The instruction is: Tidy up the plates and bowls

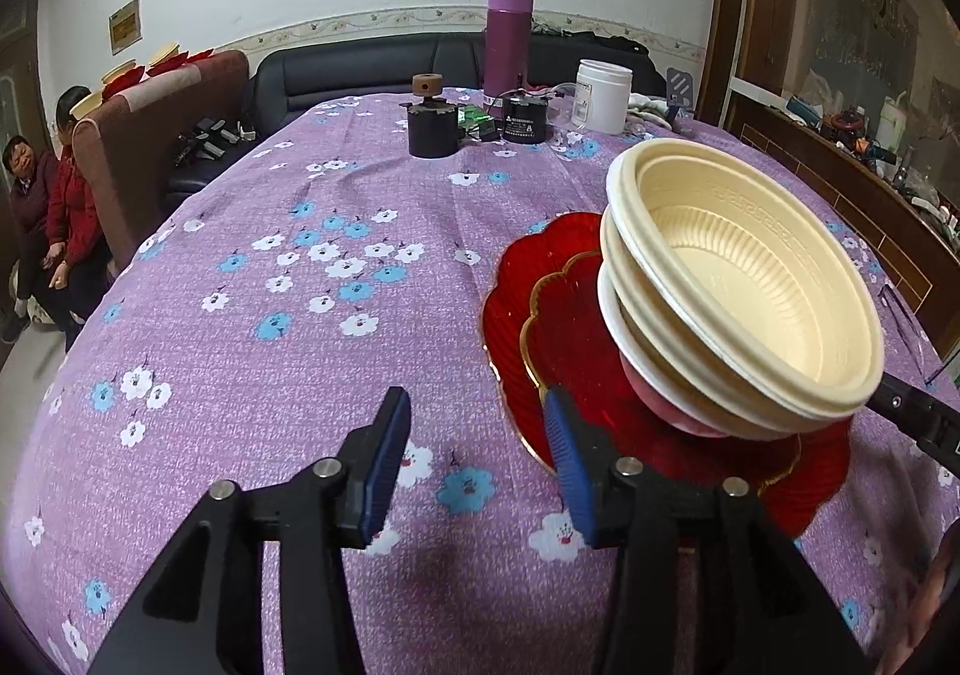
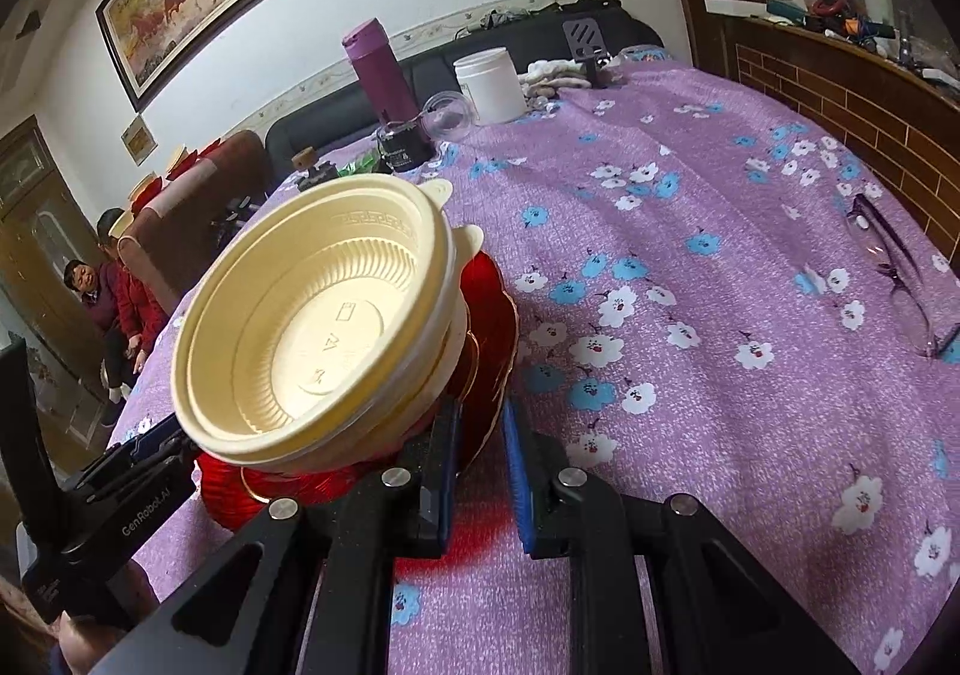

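Observation:
A nested stack of cream plastic bowls (image 1: 738, 279) (image 2: 312, 327) leans on a small stack of red gold-rimmed plates (image 1: 540, 303) (image 2: 489, 327) on the purple flowered tablecloth. My right gripper (image 2: 482, 423) is shut on the near rim of the red plates, and a red glow falls on the cloth under it. In the left wrist view it shows as a black finger (image 1: 912, 417) behind the bowls. My left gripper (image 1: 477, 405) stands open with only cloth between its blue pads. Its right fingertip (image 1: 558, 423) is beside the plates' rim.
At the table's far end stand a purple bottle (image 1: 507, 39), a white jar (image 1: 603, 96) and black pots (image 1: 432, 126). Spectacles (image 2: 894, 279) lie at the right. A padded chair (image 1: 156, 135) and two seated people (image 1: 54, 207) are at the left, and a wooden cabinet (image 2: 840, 93) at the right.

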Demonstrator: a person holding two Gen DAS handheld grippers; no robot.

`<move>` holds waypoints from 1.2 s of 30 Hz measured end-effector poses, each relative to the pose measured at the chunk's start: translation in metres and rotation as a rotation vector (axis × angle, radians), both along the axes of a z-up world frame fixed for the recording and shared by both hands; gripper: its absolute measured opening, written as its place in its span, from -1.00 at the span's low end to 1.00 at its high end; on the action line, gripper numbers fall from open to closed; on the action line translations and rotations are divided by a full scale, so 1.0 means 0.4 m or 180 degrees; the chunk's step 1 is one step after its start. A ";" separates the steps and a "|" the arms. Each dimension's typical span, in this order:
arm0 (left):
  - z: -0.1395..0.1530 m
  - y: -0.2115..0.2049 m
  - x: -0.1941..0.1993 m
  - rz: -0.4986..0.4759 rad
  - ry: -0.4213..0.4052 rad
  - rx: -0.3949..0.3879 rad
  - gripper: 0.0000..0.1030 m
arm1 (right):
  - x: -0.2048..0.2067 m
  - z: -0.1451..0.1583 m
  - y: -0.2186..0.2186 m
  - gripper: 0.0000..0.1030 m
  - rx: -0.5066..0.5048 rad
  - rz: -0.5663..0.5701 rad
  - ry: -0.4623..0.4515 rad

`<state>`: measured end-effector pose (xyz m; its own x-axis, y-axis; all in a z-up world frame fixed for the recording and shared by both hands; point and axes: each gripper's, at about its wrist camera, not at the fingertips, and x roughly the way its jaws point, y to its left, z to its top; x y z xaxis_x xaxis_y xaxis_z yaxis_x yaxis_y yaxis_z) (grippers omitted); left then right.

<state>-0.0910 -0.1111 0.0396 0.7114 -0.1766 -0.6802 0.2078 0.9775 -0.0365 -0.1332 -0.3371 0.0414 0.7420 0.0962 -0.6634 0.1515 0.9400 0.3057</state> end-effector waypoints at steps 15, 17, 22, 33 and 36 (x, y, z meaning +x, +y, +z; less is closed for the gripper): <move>0.010 0.032 -0.077 0.0075 -0.0301 0.0035 0.26 | -0.080 0.012 0.041 -0.40 -0.0063 -0.0101 -0.0148; 0.009 0.038 -0.082 0.0097 -0.0316 0.0029 0.27 | -0.091 0.008 0.046 -0.25 -0.0076 -0.0115 -0.0174; 0.016 0.039 -0.097 0.0127 -0.0429 0.0046 0.43 | -0.102 -0.005 0.057 -0.01 -0.0150 -0.0157 -0.0181; 0.017 0.038 -0.103 0.0180 -0.0484 0.0106 0.77 | -0.107 -0.020 0.046 0.63 -0.0320 -0.0319 -0.0290; 0.017 0.037 -0.103 0.0181 -0.0477 0.0114 0.82 | -0.099 -0.024 0.052 0.66 -0.0347 -0.0297 -0.0272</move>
<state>-0.1322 -0.0962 0.0465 0.8136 -0.1108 -0.5708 0.1527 0.9879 0.0259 -0.1729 -0.3162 0.0319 0.7985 -0.0451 -0.6003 0.2176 0.9514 0.2180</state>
